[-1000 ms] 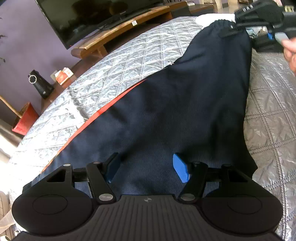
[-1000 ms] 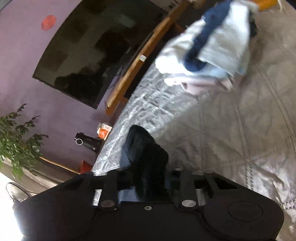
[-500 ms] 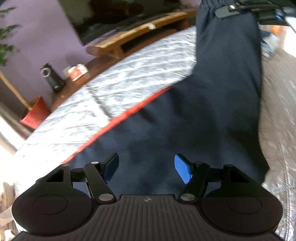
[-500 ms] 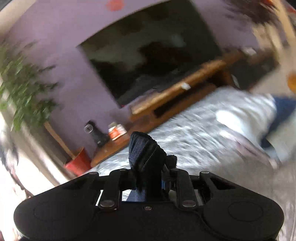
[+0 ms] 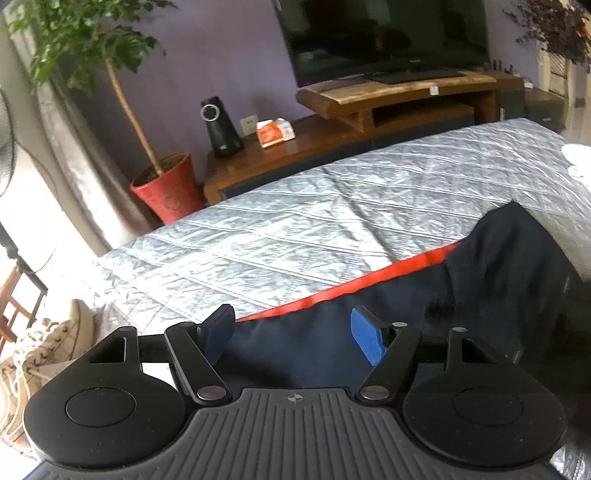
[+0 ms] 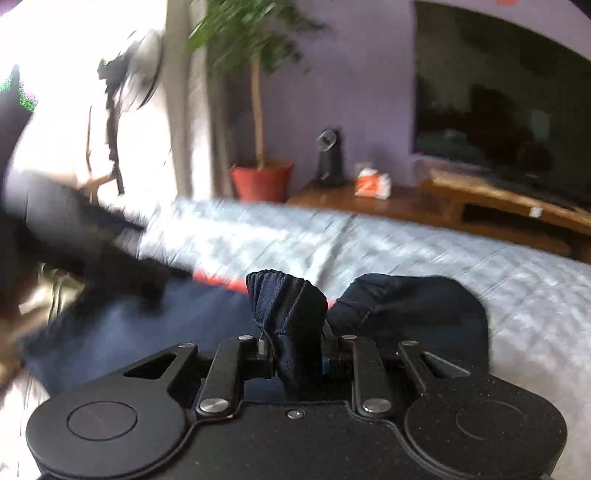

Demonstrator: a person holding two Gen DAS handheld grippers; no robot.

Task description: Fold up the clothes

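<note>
A dark navy garment with a red stripe along one edge lies on the silver quilted bed. In the left wrist view my left gripper hovers open above the garment's near part, and its blue pads grip nothing. My right gripper is shut on a bunched, hemmed end of the navy garment, which sticks up between its jaws. The rest of the cloth lies folded over beneath it. A dark blurred shape sits at the left of the right wrist view.
Beyond the bed's far edge are a wooden TV stand with a television, a black speaker, an orange-and-white packet and a plant in a red pot. Beige shoes lie off the bed's left corner. White cloth shows at the right.
My right gripper has rolled and carried the garment's end leftwards over the rest of the cloth. My left gripper has risen and swung left, so the sleeve that stood stretched out ahead now lies low at the right.
</note>
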